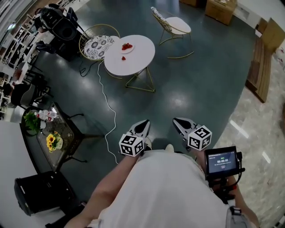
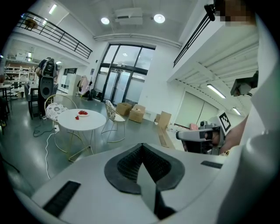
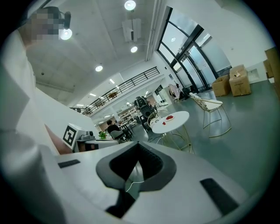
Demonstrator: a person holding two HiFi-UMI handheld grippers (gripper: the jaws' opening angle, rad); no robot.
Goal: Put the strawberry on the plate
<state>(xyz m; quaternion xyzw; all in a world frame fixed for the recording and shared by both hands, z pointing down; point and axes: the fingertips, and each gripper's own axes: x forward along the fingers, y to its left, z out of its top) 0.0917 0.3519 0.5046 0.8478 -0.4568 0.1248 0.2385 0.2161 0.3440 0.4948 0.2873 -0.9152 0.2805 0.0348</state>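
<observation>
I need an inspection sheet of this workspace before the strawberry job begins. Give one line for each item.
Surface: round white table on thin metal legs, far ahead of the person.
Job's things: small white plate holding red strawberries; one loose red strawberry on the tabletop beside it, apart.
Clutter: nothing seen on the table.
Grippers: left gripper and right gripper both shut, nothing between the jaws, held near the body.
Cables: white cable lies over the dark floor from the table towards the person.
Surroundings: wire chair with patterned cushion, wire chair with white seat, black speaker, glass side table with yellow flowers, cardboard boxes.
</observation>
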